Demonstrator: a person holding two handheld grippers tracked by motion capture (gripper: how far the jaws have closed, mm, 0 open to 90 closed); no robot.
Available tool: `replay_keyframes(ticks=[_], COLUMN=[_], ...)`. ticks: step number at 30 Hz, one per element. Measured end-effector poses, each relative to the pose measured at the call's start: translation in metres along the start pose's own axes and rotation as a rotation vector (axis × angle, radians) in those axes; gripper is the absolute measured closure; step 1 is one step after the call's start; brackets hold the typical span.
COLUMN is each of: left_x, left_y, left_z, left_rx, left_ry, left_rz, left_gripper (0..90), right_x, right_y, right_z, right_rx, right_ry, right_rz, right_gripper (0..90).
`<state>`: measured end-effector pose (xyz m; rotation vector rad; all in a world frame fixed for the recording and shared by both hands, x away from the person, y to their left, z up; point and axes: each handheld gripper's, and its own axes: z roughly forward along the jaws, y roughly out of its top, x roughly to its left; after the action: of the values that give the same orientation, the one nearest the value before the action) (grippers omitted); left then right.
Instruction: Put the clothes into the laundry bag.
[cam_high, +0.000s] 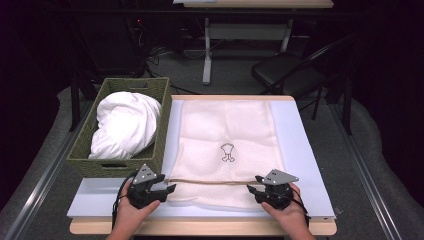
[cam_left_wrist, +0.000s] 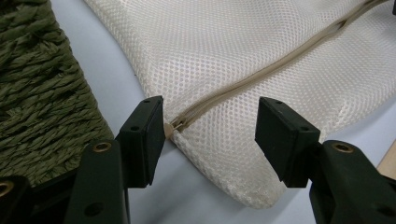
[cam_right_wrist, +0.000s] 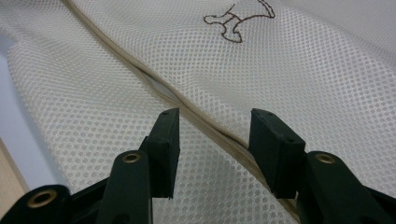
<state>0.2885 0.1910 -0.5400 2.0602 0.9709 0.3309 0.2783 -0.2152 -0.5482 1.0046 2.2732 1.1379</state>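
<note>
A cream mesh laundry bag (cam_high: 225, 135) lies flat on the table, with a small embroidered figure (cam_high: 228, 151) and a tan zipper (cam_high: 210, 181) running across its near end. My left gripper (cam_high: 167, 189) is open at the zipper's left end, where the zipper end (cam_left_wrist: 172, 129) sits against one pad. My right gripper (cam_high: 251, 189) is open at the right end, its jaws straddling the zipper (cam_right_wrist: 205, 126), which gapes slightly there. A green woven basket (cam_high: 82, 150) at the left holds bundled white cloth (cam_high: 125, 125).
The bag rests on a pale sheet (cam_high: 305, 150) covering a wooden tabletop (cam_high: 200, 227). The basket wall (cam_left_wrist: 42, 93) stands close beside my left gripper. A black chair (cam_high: 295, 70) and a desk frame (cam_high: 207, 50) stand beyond the table.
</note>
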Motion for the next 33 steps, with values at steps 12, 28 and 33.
replay_keyframes(ticks=[12, 28, 33], left_x=[-0.009, 0.03, 0.062], left_y=[0.021, 0.105, 0.129], left_z=[-0.027, -0.082, -0.09], left_rx=[-0.06, -0.04, -0.043], left_ry=[0.05, 0.13, 0.178], left_rz=[-0.035, -0.1, -0.17], left_gripper=[34.8, 22.1, 25.1], right_x=[-0.002, -0.013, -0.012], right_y=[0.001, 0.0, 0.0], right_z=[-0.004, -0.011, -0.008], right_rx=[-0.014, -0.044, -0.026], right_ry=[-0.026, -0.093, -0.099], right_rz=[0.01, 0.092, 0.067], right_gripper=[48.7, 45.3, 45.3])
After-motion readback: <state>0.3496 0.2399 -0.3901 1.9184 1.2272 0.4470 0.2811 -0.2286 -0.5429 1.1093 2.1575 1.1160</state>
